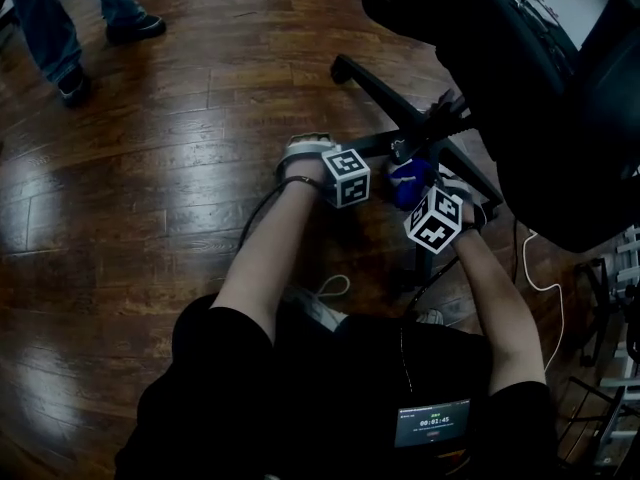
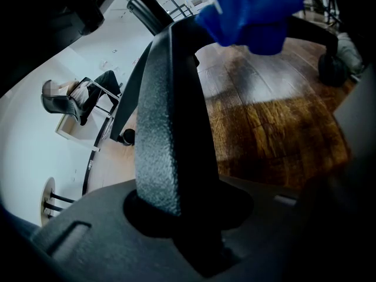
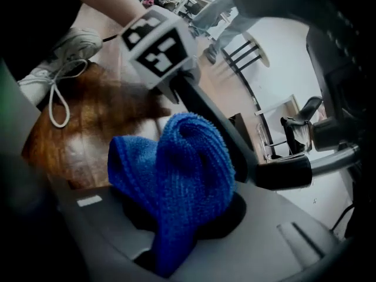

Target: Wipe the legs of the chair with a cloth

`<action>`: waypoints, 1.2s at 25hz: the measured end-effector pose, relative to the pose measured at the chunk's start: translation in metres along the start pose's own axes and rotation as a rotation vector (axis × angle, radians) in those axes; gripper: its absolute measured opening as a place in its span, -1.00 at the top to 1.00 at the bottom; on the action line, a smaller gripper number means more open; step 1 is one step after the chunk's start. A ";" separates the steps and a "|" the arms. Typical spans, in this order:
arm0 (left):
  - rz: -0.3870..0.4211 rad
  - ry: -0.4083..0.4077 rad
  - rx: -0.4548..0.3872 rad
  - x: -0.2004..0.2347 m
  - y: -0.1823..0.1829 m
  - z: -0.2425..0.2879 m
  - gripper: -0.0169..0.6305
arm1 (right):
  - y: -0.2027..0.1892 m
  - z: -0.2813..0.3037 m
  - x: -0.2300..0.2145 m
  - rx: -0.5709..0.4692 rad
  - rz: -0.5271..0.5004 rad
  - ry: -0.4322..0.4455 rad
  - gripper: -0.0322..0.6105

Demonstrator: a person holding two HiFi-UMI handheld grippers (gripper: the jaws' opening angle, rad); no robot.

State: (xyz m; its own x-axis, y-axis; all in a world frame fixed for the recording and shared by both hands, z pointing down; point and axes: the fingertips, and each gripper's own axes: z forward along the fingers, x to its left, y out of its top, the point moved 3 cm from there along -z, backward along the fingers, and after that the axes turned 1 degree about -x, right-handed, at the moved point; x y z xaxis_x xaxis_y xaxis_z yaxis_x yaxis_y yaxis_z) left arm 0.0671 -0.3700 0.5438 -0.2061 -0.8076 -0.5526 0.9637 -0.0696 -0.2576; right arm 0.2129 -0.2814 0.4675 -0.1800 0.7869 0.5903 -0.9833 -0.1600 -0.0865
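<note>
Clamping one chair leg [image 2: 170,128], the left gripper [image 1: 378,154] sits beside the right gripper [image 1: 418,194] (clenched on blue cloth [image 3: 176,175]); open floor [image 1: 150,168] lies leftward.

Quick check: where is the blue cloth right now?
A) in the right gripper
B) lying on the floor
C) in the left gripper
A: the blue cloth is bunched between the jaws of the right gripper, while the left gripper is closed on the black chair leg.

Dark wood floor [image 1: 130,198]: chair legs [image 1: 385,93], bystander's shoes [image 1: 135,28] standing.
</note>
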 end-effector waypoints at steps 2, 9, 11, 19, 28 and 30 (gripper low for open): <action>0.001 0.001 0.003 0.000 -0.001 0.001 0.58 | -0.007 -0.017 0.041 -0.001 -0.039 0.075 0.63; -0.002 0.001 0.002 0.000 -0.001 0.003 0.58 | -0.033 -0.062 0.149 0.033 -0.140 0.261 0.63; -0.002 0.000 0.002 0.000 -0.001 0.003 0.58 | -0.034 -0.060 0.147 0.029 -0.133 0.259 0.63; -0.002 0.000 0.003 -0.002 0.000 0.002 0.58 | -0.018 -0.020 0.064 0.020 -0.075 0.112 0.63; 0.002 0.011 0.004 -0.001 0.001 -0.001 0.58 | 0.007 0.023 -0.048 0.008 -0.003 -0.076 0.63; 0.001 0.017 0.002 0.002 0.001 -0.001 0.58 | 0.009 0.022 -0.052 -0.002 0.014 -0.089 0.63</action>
State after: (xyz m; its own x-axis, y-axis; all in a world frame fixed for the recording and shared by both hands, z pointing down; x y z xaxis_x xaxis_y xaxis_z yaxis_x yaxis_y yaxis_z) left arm 0.0678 -0.3707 0.5417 -0.2076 -0.7978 -0.5660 0.9644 -0.0699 -0.2551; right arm 0.2139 -0.3367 0.4539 -0.1904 0.7284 0.6582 -0.9809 -0.1689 -0.0968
